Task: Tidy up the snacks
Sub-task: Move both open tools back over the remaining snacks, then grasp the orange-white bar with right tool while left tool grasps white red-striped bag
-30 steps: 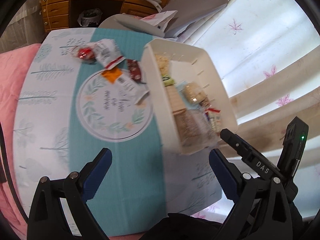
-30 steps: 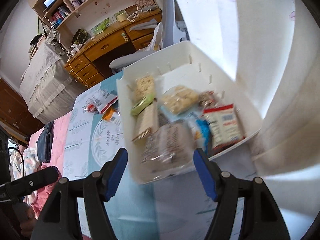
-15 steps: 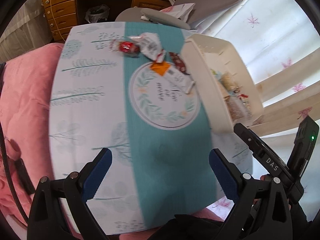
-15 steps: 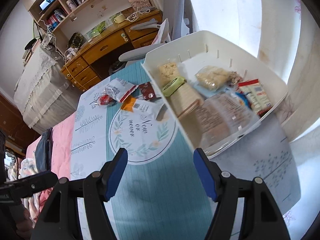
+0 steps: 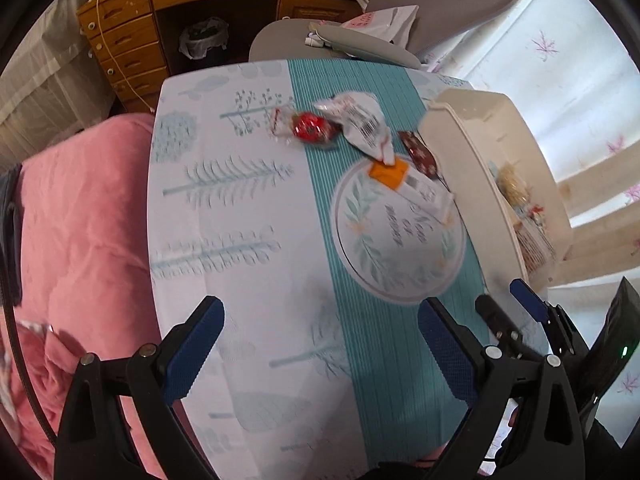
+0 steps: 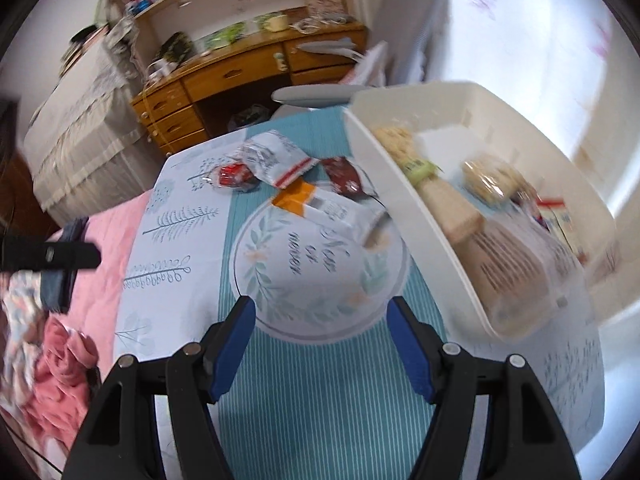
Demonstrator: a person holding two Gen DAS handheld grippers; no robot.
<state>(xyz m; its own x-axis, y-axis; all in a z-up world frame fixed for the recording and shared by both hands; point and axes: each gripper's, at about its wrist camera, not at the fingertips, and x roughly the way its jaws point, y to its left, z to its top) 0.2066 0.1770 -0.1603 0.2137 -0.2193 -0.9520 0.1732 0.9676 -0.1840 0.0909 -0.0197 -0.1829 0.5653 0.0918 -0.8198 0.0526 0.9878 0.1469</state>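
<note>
Both blue-padded grippers — left [image 5: 318, 352] and right [image 6: 320, 346] — are hovering wide apart, holding nothing, above the teal-striped tablecloth [image 6: 320, 392]. 5 loose snack packets [image 6: 280, 164] are lying beside the white plastic bin [image 6: 404, 200] — already holding snacks.

little can be read: the round wreath print [image 6: 316, 256] at the middle of the table cloth carries cursive lettering, too blurred by motion to make out. the white packet [image 5: 362, 122] at upper middle of the left wrist view shows a barcode with unreadable digits. the other wrappers' print is too blurred to read.
</note>
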